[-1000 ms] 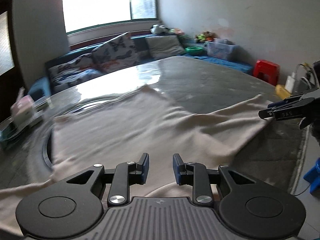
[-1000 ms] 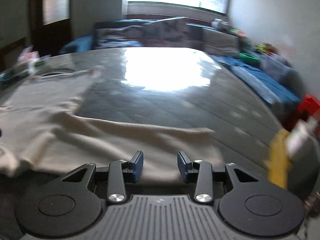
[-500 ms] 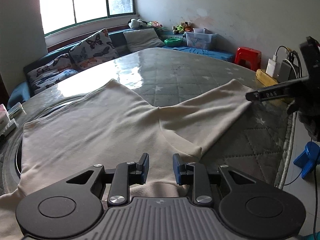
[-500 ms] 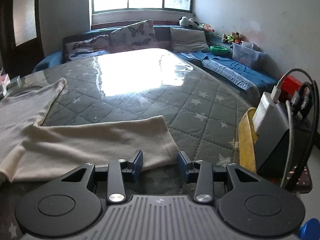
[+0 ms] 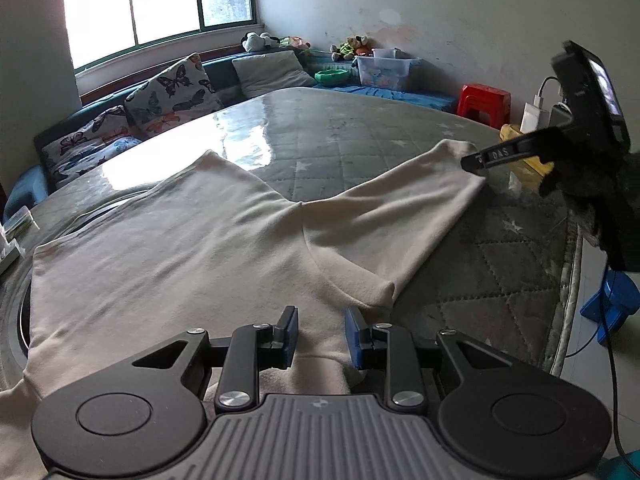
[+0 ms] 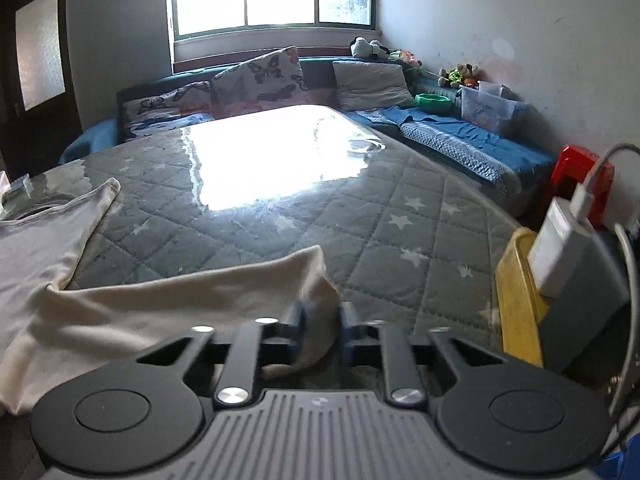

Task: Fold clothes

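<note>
A cream long-sleeved garment [image 5: 192, 248] lies spread on a grey quilted mattress [image 5: 500, 272]. My left gripper [image 5: 321, 332] is open low over the garment's near edge, and cloth runs under the gap between its fingers. One sleeve [image 5: 400, 216] stretches out to the right. In the left wrist view my right gripper [image 5: 474, 162], held by a gloved hand, meets the sleeve's cuff. In the right wrist view the right gripper [image 6: 322, 320] is blurred and narrowed onto the bunched cuff of the sleeve [image 6: 180, 300]. The garment's other side [image 6: 48, 232] lies flat at far left.
A yellow block [image 6: 516, 288] and a grey power unit with a white charger [image 6: 560, 248] stand at the mattress's right edge. Beyond are a red stool [image 5: 484, 100], a blue stool [image 5: 612, 304], butterfly pillows [image 5: 172, 92] and a clear plastic box [image 5: 384, 68].
My right gripper has moved forward onto the sleeve's cuff and its fingers have drawn together on it. The left gripper has stayed open while its view steadied over the garment.
</note>
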`<state>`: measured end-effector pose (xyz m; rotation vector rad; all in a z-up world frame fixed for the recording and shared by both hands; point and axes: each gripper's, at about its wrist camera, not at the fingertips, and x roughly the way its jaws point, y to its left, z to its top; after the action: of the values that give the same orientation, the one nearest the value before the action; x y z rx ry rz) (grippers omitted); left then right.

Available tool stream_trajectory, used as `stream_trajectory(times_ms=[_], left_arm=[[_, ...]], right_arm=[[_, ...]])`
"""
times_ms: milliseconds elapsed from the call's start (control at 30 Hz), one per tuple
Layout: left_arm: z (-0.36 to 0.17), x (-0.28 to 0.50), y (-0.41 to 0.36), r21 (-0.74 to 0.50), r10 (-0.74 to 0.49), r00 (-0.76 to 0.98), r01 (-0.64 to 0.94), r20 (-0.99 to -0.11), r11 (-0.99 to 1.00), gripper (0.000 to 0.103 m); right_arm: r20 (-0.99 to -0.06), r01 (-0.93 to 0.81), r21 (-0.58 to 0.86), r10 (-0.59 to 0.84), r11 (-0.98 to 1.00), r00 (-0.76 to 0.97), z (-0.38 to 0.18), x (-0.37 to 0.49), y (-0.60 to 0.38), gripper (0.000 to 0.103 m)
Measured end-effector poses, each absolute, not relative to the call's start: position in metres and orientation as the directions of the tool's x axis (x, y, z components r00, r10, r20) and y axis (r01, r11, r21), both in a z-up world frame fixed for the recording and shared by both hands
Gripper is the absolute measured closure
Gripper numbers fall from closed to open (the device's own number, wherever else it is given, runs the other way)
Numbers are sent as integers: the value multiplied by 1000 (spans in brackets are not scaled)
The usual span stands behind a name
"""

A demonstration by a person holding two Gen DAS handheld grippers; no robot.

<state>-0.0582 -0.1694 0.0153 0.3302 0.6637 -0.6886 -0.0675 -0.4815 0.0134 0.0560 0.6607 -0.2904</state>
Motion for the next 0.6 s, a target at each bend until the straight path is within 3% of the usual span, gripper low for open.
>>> stream_trajectory(times_ms=[400, 600], left_arm=[[15, -56, -170, 74, -485, 570, 695, -663, 715, 75], [15, -54, -173, 77, -486, 566, 700, -666, 710, 74]], right_arm=[[-602, 237, -145, -276, 961, 749, 13, -22, -479, 94], [-606, 244, -107, -258, 964, 753, 11, -29, -481, 85]])
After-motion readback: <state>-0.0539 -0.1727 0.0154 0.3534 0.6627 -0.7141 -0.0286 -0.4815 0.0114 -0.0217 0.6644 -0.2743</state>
